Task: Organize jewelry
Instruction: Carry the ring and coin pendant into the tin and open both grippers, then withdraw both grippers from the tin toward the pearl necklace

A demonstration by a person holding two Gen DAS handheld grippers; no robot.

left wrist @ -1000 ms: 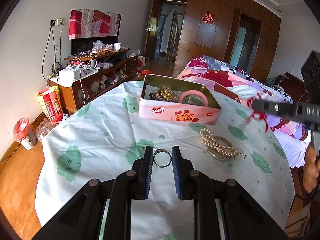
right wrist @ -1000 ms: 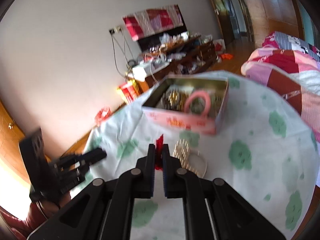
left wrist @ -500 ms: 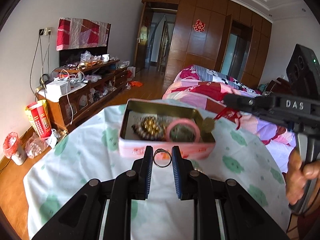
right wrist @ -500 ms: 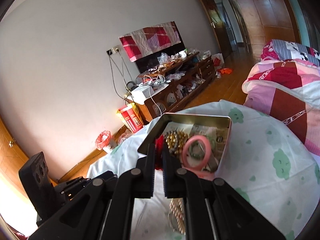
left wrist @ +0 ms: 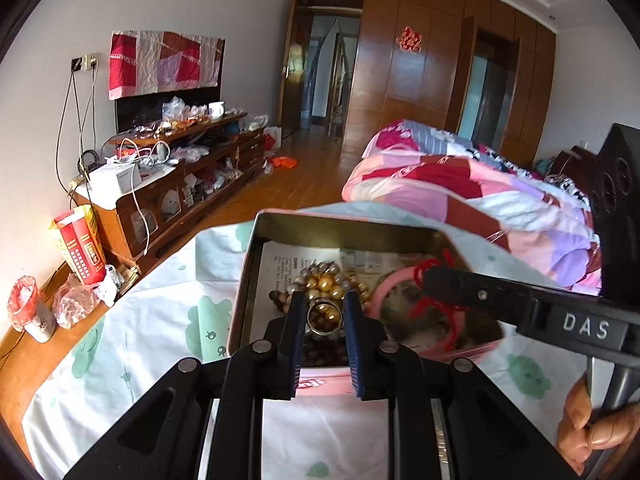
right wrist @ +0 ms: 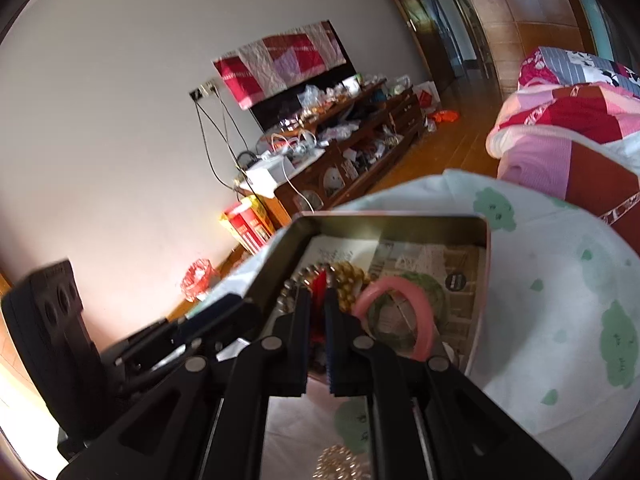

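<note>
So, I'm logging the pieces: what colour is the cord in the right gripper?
Red; the cord shows best in the left wrist view.

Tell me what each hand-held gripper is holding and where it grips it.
The left hand-held gripper pinches a metal ring across its outer edges. The right hand-held gripper clamps a red cord; which part cannot be told.

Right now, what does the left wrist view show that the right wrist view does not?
Only the left wrist view: the metal ring clamped in the left hand-held gripper, and a hand on the other tool.
Only the right wrist view: the pearl piece lying on the cloth outside the tin.
Both: the pink tin, gold beads, pink bangle, and the red cord in the right hand-held gripper.
</note>
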